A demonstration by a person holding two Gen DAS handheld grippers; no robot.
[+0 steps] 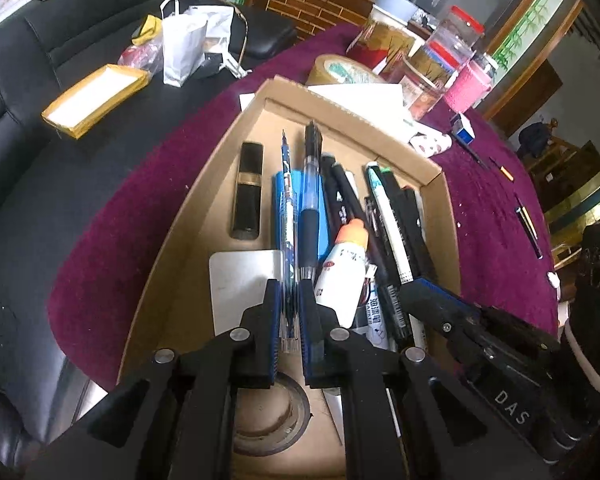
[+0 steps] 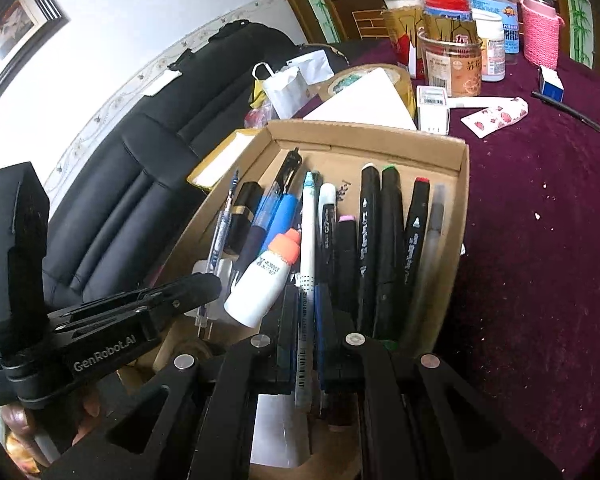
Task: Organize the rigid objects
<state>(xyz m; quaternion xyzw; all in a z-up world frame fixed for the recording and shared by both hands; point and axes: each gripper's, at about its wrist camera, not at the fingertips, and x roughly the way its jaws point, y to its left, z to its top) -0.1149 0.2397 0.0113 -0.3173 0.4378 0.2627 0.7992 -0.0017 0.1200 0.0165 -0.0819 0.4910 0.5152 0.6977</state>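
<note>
In the cardboard box [image 1: 204, 184] on the purple cloth, both grippers are down among the pens. The left gripper [image 1: 290, 296] has its jaws pinched on a thin blue pen [image 1: 287, 216], which lies lengthwise near the box's left half, beside a black tube [image 1: 247, 190]. The right gripper [image 2: 309, 316] has its jaws closed on a white pen [image 2: 308, 240] near the box's middle, left of the row of black markers [image 2: 370, 240]. Both pens look light, stiff and slick-barrelled; I judge they could twist or slide in a pinch near the tail, so a hold closer to mid-barrel seems safer. The white glue bottle [image 1: 342, 276] with its orange cap leans between them and looks easy to knock. The left view shows a tape roll [image 1: 268, 412] in the box under the gripper, and stray pens on the cloth right of the box; the right view hides the roll but shows the markers' coloured caps and the jars behind the box clearly.
</note>
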